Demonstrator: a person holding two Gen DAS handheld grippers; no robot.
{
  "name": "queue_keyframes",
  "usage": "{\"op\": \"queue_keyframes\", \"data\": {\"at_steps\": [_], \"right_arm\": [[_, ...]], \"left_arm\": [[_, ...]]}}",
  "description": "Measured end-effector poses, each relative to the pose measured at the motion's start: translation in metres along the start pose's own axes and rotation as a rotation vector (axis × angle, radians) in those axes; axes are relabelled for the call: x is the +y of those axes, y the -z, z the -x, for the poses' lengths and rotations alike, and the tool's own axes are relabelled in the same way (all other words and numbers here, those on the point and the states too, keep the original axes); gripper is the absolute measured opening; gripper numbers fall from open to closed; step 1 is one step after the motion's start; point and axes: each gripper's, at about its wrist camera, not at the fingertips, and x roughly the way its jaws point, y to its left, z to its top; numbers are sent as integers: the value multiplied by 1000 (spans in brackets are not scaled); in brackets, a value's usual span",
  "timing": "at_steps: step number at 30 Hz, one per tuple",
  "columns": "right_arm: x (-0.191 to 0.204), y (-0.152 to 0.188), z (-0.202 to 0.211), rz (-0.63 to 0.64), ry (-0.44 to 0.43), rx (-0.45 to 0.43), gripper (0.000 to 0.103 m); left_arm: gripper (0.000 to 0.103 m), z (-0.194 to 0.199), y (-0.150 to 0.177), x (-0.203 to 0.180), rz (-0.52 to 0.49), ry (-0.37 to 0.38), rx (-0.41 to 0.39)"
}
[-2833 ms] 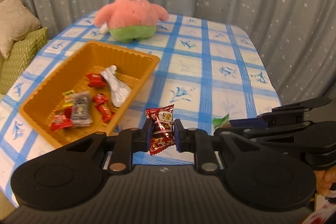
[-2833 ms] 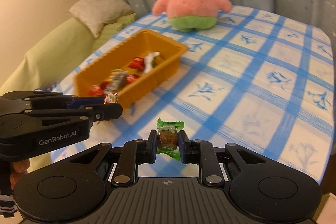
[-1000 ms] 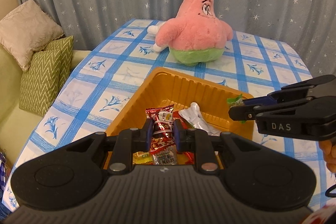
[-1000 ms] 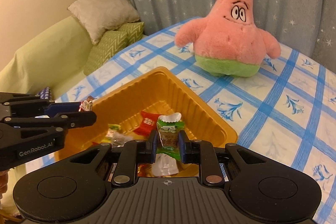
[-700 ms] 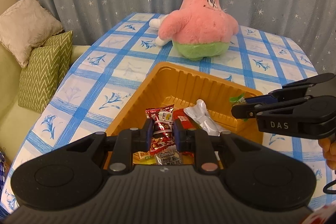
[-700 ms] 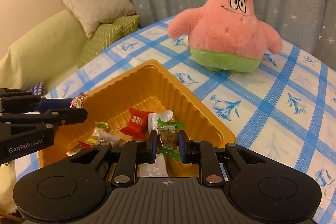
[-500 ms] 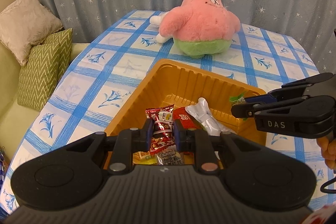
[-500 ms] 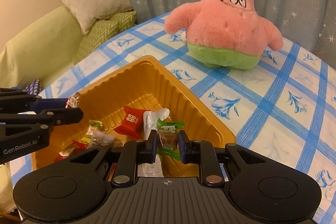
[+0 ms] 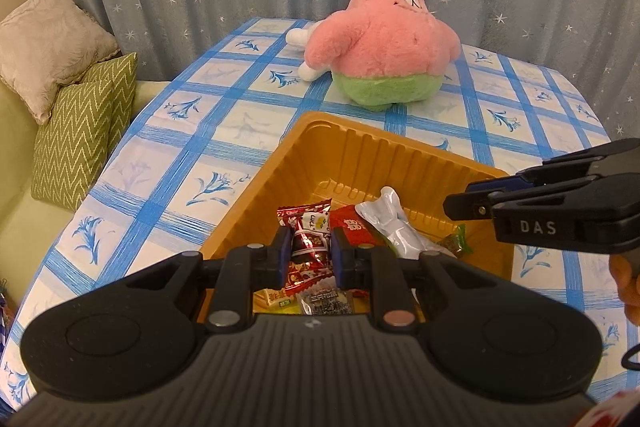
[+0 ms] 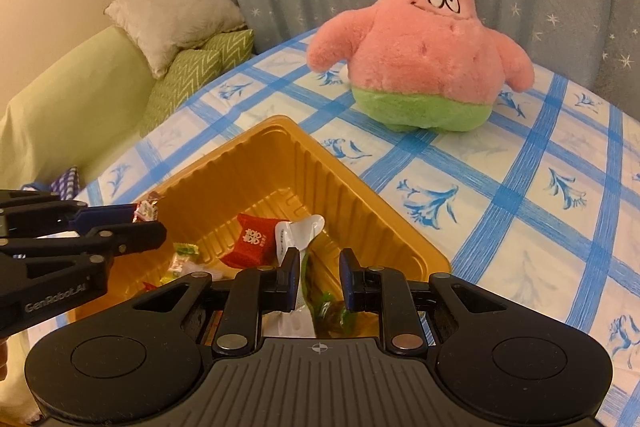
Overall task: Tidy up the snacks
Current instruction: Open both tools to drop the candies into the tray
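Above orange tray [image 9: 360,151], left hand-held gripper [image 9: 307,250] clamping upright red snack packet [image 9: 306,227], right hand-held gripper [image 10: 319,277] released.

White capitals "DAS" run along the side of the black plastic right gripper [image 9: 474,201], seen from the left wrist. "GenRobot.AI" is embossed on the black plastic left gripper [image 10: 132,227], seen from the right wrist. Print on the snack wrappers is too small to read.
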Motion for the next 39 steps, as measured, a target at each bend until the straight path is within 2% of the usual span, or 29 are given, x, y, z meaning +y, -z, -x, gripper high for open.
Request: {"op": "queue_keyframes", "data": {"at_steps": [15,18,21,22,24,26,33,39], "right_arm": [[4,4,5,-17,-8,-8,22],[4,6,8,-20,-8,-10,23],[5,8,12,-26,-7,-13,24],[5,10,14,-29,-7,-14,25],[5,12,17,-38,-7,-16,38],[5,15,23,-50,-3,-31,60],[10,25,48,-62,0,-58,66],[13,39,78,-85,-13,-90,75]], "left_arm": [[20,-9,-6,-1,-4,14,-16],[34,-8,-6,-1,5,13,-20],[36,-4,-4,0,8,16,-26],[38,-2,-4,0,13,16,-26],[44,2,-2,0,21,17,-27],[49,7,1,0,26,18,-28],[67,37,14,1,71,-1,-37],[71,72,32,-5,134,-1,-17]]}}
